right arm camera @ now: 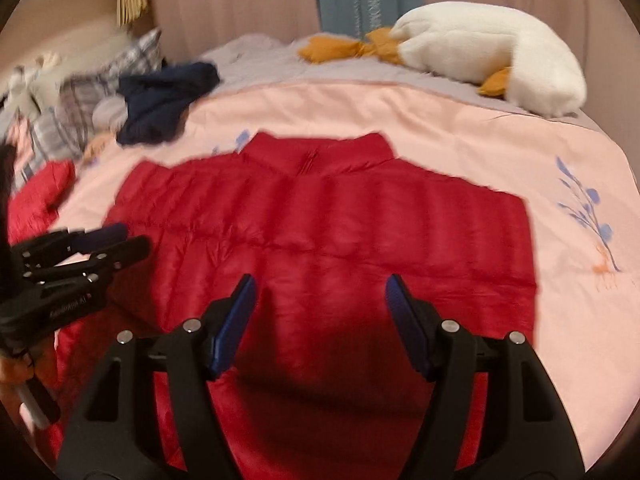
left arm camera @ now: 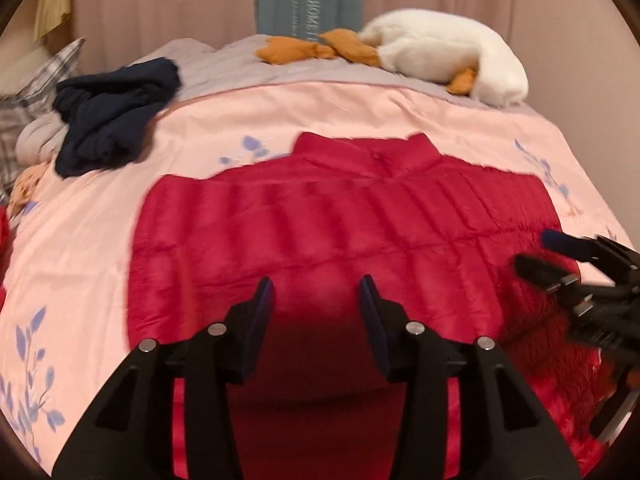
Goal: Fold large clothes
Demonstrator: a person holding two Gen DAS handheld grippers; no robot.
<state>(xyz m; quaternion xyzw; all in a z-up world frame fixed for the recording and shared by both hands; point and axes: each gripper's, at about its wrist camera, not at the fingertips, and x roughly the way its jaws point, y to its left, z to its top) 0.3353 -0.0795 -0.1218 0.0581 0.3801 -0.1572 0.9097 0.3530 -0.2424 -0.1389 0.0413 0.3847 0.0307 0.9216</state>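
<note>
A red quilted jacket [left arm camera: 340,224] [right arm camera: 320,220] lies flat on the pink bedspread [left arm camera: 80,240] [right arm camera: 580,300], its collar at the far side. My left gripper [left arm camera: 316,284] hovers over the jacket's near part, open, with nothing between its blue pads. It also shows at the left edge of the right wrist view [right arm camera: 132,239]. My right gripper [right arm camera: 320,280] stands open and wider over the near middle of the jacket, also empty. In the left wrist view the right gripper [left arm camera: 534,250] is above the jacket's right side.
A crumpled navy garment [left arm camera: 116,112] [right arm camera: 164,100] lies at the far left, next to plaid pillows [right arm camera: 80,112]. A white plush goose [left arm camera: 444,52] [right arm camera: 492,48] rests at the back by the curtain. Another red piece of cloth [right arm camera: 40,192] sits at the left.
</note>
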